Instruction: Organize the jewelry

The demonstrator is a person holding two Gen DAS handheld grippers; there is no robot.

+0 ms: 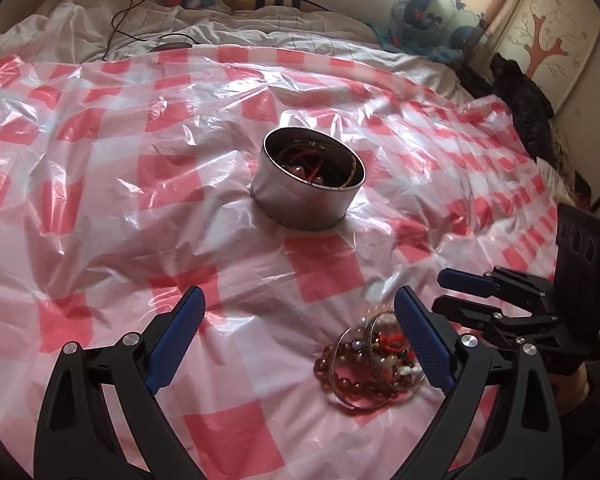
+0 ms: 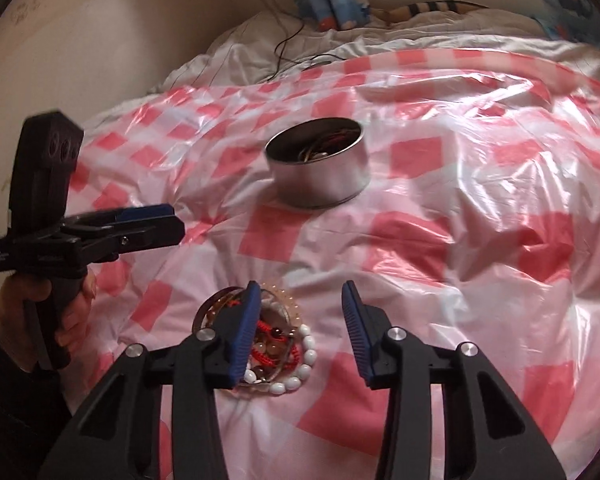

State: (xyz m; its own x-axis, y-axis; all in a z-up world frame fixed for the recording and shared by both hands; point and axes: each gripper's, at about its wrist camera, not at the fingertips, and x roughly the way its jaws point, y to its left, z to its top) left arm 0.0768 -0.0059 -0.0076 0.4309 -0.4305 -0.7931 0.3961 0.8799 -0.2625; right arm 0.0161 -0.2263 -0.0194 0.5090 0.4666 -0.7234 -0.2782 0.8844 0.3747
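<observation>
**Both grippers empty, bracelets heaped in front of the tin**

A red-and-white checked plastic sheet is spread over a bed, crinkled and shiny. Near its middle stands a round metal tin with no lid – inside it lie dark and red cords and a thin gold-coloured bangle, tangled together.

Closer to the cameras, well apart from the tin, a small heap of bracelets rests on the sheet: amber-brown beads, a string of white beads, a red woven cord and a clear bangle or two, all overlapping.

The left gripper has its blue-padded fingers spread wide, nothing between them. In its own view the heap sits just beside the right-hand finger, partly hidden behind it. A hand in a dark sleeve grips its handle, seen at the left edge of the right wrist view.

The right gripper stands with a moderate gap between its fingers and holds nothing – bare sheet shows through the gap. Its left-hand finger hangs over the heap and covers part of it; whether the pad touches the beads cannot be told. In the left wrist view this gripper comes in from the right, its tips near the heap.

Beyond the sheet lie white bedding, a black cable and blue patterned curtains
</observation>
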